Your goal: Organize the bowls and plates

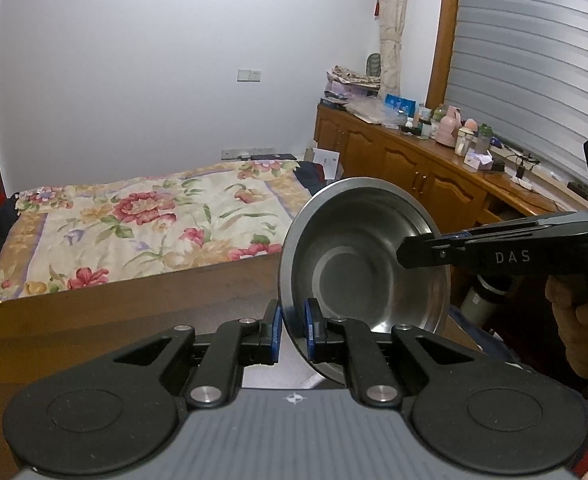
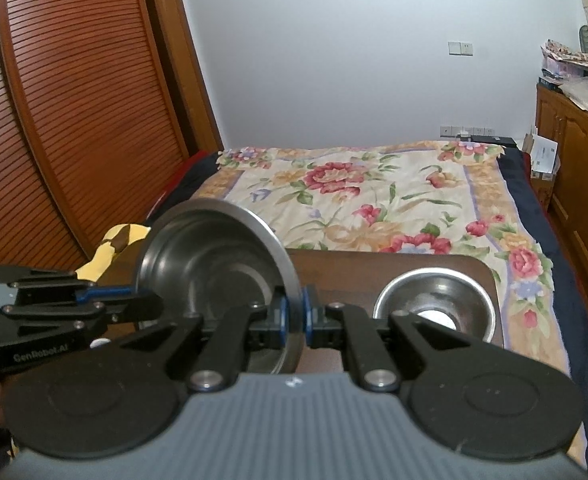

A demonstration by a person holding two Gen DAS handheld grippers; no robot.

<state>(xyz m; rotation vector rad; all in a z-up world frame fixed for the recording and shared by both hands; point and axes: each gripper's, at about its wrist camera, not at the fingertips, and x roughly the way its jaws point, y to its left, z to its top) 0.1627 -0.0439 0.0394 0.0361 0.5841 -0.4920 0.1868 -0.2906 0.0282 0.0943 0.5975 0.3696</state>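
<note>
Right wrist: brown table [image 2: 374,264] beside floral bed [image 2: 374,192]

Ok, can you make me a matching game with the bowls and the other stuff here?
Things:
1. tilted bowl
2. other bowl
3. bedspread
4. wardrobe door

Descriptions:
A. covered in flowers
B. sitting on the table
C. gripped at the rim by the left tool and the right tool
D. brown wooden slats

Pairs: 1-C, 2-B, 3-A, 4-D
</note>
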